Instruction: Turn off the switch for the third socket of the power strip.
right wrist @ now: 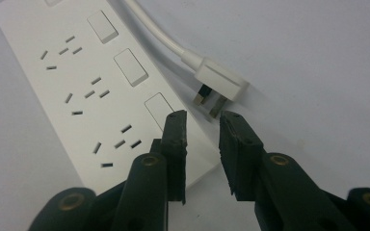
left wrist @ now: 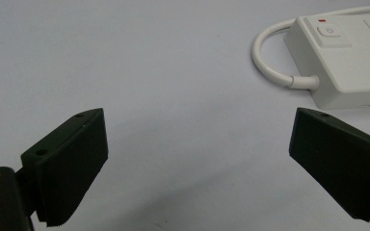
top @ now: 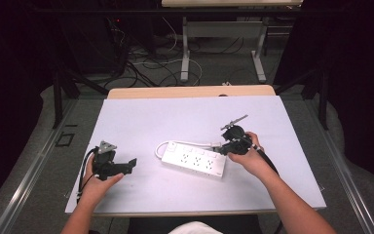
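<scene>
A white power strip [top: 195, 161] with several sockets and switches lies mid-table. Its white cable [top: 161, 146] loops out of the left end and runs back along the far side. The cable ends in a white plug [right wrist: 221, 82] that lies loose on the table beside the strip [right wrist: 53, 96], pins toward my jaws. My right gripper [right wrist: 203, 122] is open by a narrow gap, its tips just short of the plug's pins, with nothing between them. My left gripper [left wrist: 197, 144] is wide open and empty over bare table, left of the strip's switch end [left wrist: 351, 57].
A white mat [top: 175, 117] covers the table, with a wooden edge [top: 190, 91] at the back. Free surface lies left of and in front of the strip. Behind the table, loose cables [top: 141, 63] cover the floor around another table's legs [top: 185, 53].
</scene>
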{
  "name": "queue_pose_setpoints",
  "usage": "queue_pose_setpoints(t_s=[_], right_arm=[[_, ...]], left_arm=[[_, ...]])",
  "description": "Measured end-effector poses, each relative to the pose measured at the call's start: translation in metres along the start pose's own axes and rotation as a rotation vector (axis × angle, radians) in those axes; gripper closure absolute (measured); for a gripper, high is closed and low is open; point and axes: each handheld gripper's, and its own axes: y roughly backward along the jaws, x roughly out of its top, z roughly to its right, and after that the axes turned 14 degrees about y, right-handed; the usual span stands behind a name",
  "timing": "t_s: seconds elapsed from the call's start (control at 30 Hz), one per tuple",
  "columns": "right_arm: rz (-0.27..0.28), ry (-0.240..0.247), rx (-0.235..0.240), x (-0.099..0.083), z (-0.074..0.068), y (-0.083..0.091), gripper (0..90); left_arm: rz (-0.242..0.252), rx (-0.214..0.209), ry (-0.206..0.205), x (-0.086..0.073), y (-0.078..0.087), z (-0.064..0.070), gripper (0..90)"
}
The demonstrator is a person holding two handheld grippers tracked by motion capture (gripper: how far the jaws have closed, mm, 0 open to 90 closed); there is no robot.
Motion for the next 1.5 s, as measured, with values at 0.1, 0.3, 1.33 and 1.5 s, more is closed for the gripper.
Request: queue_pose_setpoints(t_s=[0.1, 0.3, 1.33, 1.5], right_arm=[[-0.007, 0.005, 0.006, 0.003, -0.001, -0.004, 74.4], [-0.025, 0.011, 0.019, 0.008, -0.003, -0.011, 75.5], [-0.063, -0.009, 0.066, 0.015, -0.002, -0.032, 87.7], [-0.048, 0.005, 0.066, 0.014, -0.002, -0.032, 87.6]], left_arm=[[0.002, 0.001, -0.002, 0.000, 0.000, 0.000, 6.4], [-0.002, 0.004, -0.008, 0.000, 0.001, -0.001, 6.9], [-0.004, 0.009, -0.008, 0.000, 0.000, -0.002, 7.4], [-0.003, 0.008, -0.010, 0.000, 0.000, -0.002, 7.5]])
